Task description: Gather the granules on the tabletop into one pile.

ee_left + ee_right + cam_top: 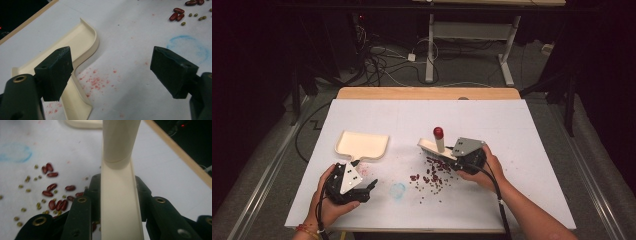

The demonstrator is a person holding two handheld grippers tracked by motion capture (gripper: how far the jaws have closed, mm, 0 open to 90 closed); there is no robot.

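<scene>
Sweeping job in hand: scattered beans on the white tabletop, a brush and a dustpan to gather them.

Right tongs are clamped on the cream brush. In the right gripper view the flat cream back of the brush runs up between the black jaws, both pads pressed to its sides, and its round handle rises beyond them. In the high view the handle stands up with a dark red knob on top, the brush head sitting at the right edge of the bean scatter.

Left tongs stand wide apart, nothing between them. In the left gripper view they hang just above the tabletop, the left pad over the stem of the cream dustpan, not gripping it. The dustpan lies flat to the left of the beans, apart from them.

Beans: dark red kidney beans mixed with small greenish ones, loose, in one patch between pan and brush.

Handling judgement: the brush looks like stiff, light plastic, smooth-sided, so it could twist in the grip under sweeping pressure; the hold low on the flat back seems sound. The dustpan looks thin, rigid and light and will likely skid when beans are pushed in; best taken by its narrow stem. The beans are hard and will roll and scatter.

A faint blue ring marks the tabletop near the left tongs.
</scene>
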